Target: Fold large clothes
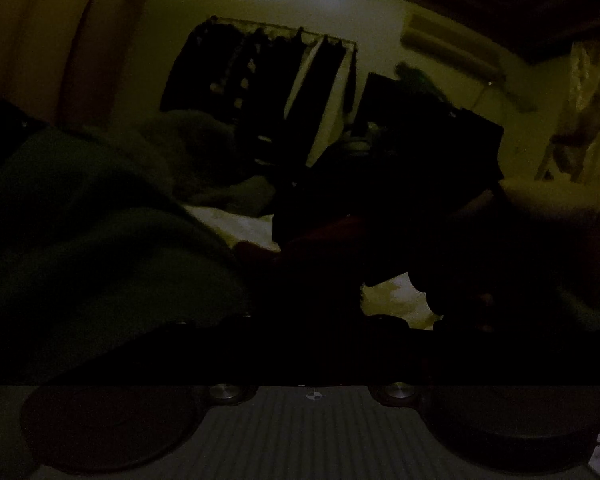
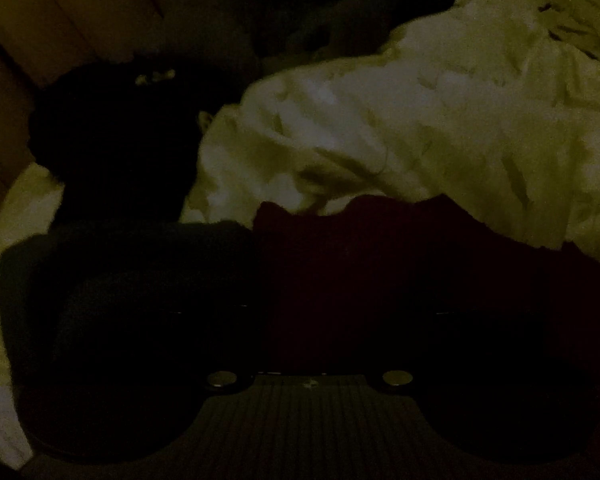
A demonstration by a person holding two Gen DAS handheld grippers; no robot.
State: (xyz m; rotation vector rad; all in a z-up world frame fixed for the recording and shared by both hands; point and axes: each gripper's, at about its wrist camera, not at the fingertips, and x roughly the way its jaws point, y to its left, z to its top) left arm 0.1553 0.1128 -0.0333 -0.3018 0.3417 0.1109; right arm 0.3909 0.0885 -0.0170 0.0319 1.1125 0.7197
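The room is very dark. In the left wrist view a dark green garment (image 1: 92,240) lies bunched at the left on a pale patterned bedsheet (image 1: 240,224). A dark red garment (image 1: 332,232) shows dimly at the centre. In the right wrist view the same dark red garment (image 2: 400,264) lies across the front, next to a dark cloth (image 2: 140,280) at the left. My left gripper's and right gripper's fingers are lost in the dark; I cannot tell whether they are open or shut.
A clothes rack (image 1: 276,80) with hanging dark clothes stands against the far wall. An air conditioner (image 1: 448,40) is mounted high at the right. A pale crumpled bedsheet (image 2: 420,120) fills the right wrist view. A black shape (image 2: 112,140) sits at left.
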